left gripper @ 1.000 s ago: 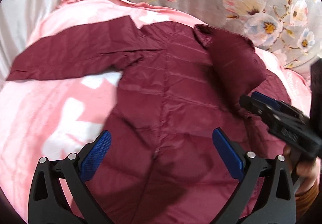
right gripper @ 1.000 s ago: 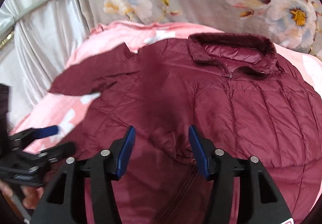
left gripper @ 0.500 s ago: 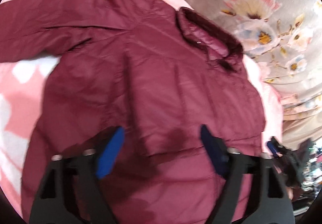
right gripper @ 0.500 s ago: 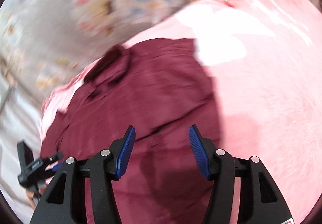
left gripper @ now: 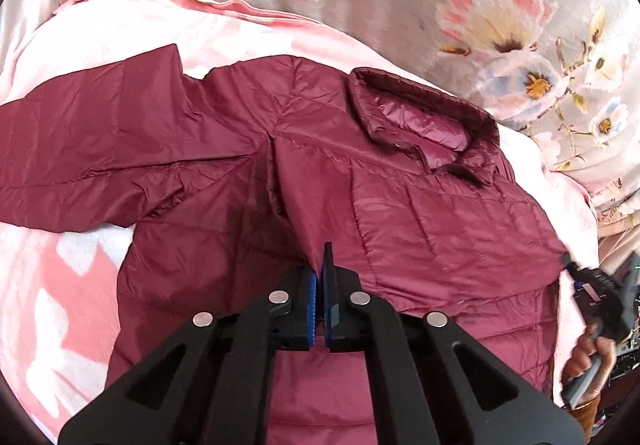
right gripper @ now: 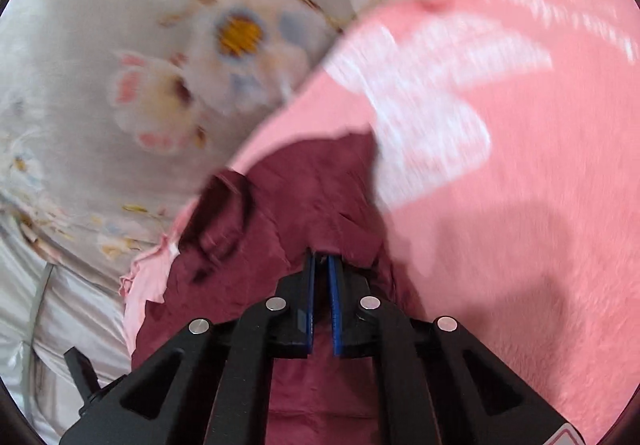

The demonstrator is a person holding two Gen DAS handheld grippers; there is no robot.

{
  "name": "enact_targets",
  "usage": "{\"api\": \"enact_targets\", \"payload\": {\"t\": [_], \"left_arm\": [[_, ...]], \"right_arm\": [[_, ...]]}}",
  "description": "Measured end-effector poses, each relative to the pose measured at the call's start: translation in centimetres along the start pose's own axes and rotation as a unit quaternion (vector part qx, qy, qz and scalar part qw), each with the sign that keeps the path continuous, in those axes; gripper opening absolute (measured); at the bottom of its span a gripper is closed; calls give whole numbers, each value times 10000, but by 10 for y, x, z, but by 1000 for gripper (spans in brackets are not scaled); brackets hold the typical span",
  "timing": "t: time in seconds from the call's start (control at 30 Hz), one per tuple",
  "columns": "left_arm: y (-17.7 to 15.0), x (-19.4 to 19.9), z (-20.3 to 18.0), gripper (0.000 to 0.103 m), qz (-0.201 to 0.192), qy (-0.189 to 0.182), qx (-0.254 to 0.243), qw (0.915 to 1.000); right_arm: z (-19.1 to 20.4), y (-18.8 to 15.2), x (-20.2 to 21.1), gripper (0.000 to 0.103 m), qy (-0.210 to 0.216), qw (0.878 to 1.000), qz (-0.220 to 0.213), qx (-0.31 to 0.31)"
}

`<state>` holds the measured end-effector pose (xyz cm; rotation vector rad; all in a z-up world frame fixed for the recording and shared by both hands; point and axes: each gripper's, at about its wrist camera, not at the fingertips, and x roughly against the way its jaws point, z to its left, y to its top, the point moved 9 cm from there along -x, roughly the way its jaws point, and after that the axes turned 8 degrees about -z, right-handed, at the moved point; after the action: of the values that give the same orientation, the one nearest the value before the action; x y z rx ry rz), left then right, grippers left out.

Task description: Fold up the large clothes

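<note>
Maroon quilted nylon covered most of the pink blanket (left gripper: 64, 285): the jacket (left gripper: 400, 213) lay front-up on it, one sleeve (left gripper: 100, 149) stretched out flat at the left, the body in the middle, the stand-up collar (left gripper: 424, 117) toward the flowered bedding (left gripper: 500, 17) on the right.

Slick, puffy fabric like this looked likely to slide out of a narrow pinch once lifted, and if either hold gave way the fold would collapse unevenly. Pulling the two grips at different rates could also drag the whole jacket across the blanket instead of turning a panel over, and the outstretched sleeve would probably trail and bunch under the body. The right wrist view was badly smeared, so how securely that side was caught could not be judged well.

At the left, the left gripper (left gripper: 320, 277) had its blue pads nearly touching, a thin ridge of the jacket's front pinched up between them. At the right, the right gripper (right gripper: 321, 265) was closed to a narrow slit on a fold of maroon cloth near the jacket's edge, where it met the blanket; in the left wrist view it appeared at the far right rim, gripping the jacket's side edge.
</note>
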<state>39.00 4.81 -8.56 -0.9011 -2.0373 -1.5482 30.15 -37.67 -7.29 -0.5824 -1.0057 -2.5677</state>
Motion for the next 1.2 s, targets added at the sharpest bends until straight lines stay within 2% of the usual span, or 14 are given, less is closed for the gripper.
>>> {"api": "enact_targets", "payload": {"t": [0.13, 0.23, 0.3, 0.37, 0.47, 0.57, 0.6, 0.63, 0.7, 0.87, 0.93, 1.03, 1.1, 1.2], "left_arm": [[-13, -16, 12, 1, 125, 270, -105, 9995], [-24, -27, 18, 1, 227, 321, -60, 9992], [-25, -27, 19, 1, 201, 331, -44, 9992], [-24, -26, 19, 1, 184, 346, -37, 9992], [-24, -26, 19, 1, 193, 380, -28, 9991], [-23, -23, 24, 1, 169, 426, -29, 9989], [-23, -23, 25, 1, 162, 434, -39, 9989], [-24, -24, 27, 1, 167, 455, -47, 9988], [-26, -25, 30, 1, 178, 489, -43, 9986], [-28, -24, 33, 1, 114, 512, -96, 9986], [-30, -25, 34, 1, 103, 545, -160, 9983], [-31, -25, 33, 1, 61, 596, -224, 9980], [-31, -24, 34, 1, 46, 592, -160, 9981], [-30, -21, 38, 1, 9, 593, -22, 9982]], "right_arm": [[10, -16, 2, 10, -294, 9973, 220, 641], [-4, -39, 0, 16, -324, 9963, 663, 447], [-9, -56, -1, 29, -238, 9952, 905, 299], [-11, -67, -6, 35, -214, 9943, 998, 319], [-9, -56, -13, 36, -283, 9954, 830, 387], [-10, -26, -7, 50, -139, 9992, 369, 98], [-12, -16, -6, 51, -87, 9997, 242, -1], [-13, -10, -7, 48, -88, 9998, 192, -20], [-19, -3, -9, 3, -271, 9995, 125, 72], [-18, 21, 21, 2, -199, 9985, -500, 138], [-17, 17, 22, 2, -302, 9983, -331, 371], [-19, -12, 13, 16, -304, 9984, 290, 367], [-19, -29, 6, 42, -403, 9965, 511, 528], [-15, -43, -5, 50, -222, 9970, 639, 378]]}}
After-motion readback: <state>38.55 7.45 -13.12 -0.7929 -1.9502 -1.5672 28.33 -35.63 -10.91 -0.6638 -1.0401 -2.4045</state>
